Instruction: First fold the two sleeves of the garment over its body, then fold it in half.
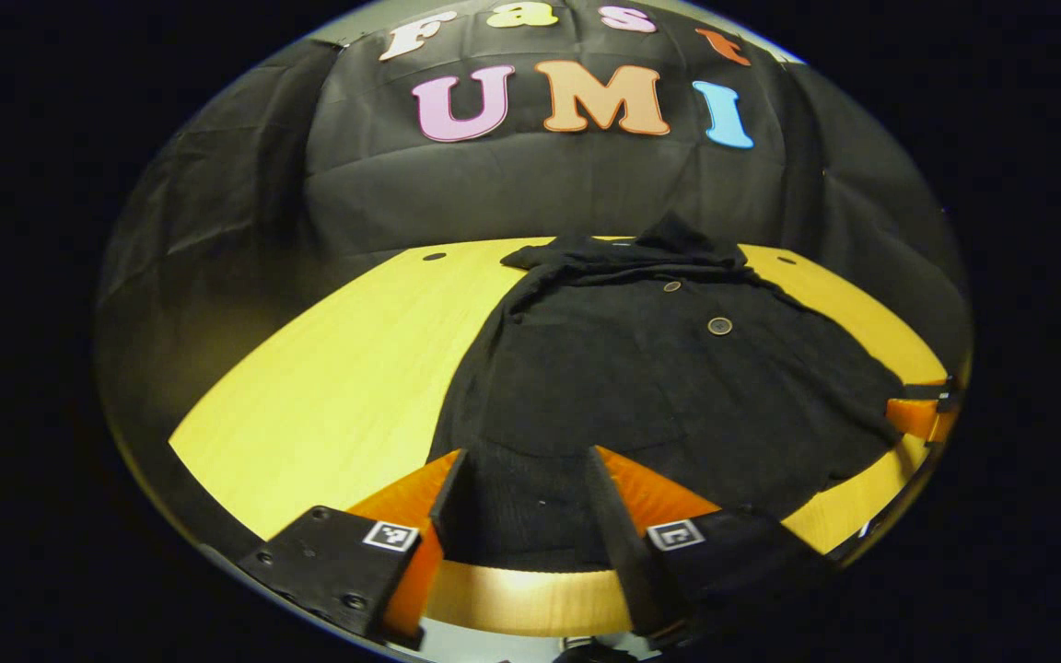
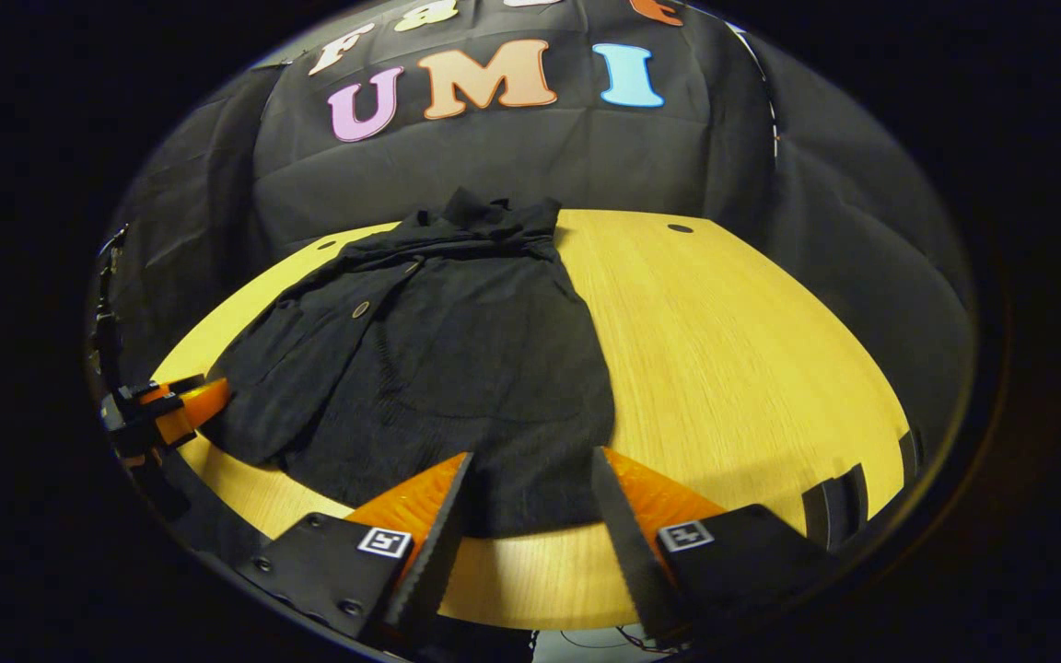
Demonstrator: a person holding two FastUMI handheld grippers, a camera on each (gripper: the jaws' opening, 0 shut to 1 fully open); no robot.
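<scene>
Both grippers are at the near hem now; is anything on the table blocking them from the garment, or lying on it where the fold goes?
Nothing visible. The left gripper and right gripper are open over the garment hem, and the table around it is bare.

A staged recording booth, not a lived-in room: black cloth hangs as the wall behind a bare, pale wooden surface with drilled holes.

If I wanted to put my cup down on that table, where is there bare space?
Bare wood lies on both sides of the black garment: a wide patch of table in the left gripper view and one in the right gripper view. The near edge is crowded by both open grippers.
</scene>
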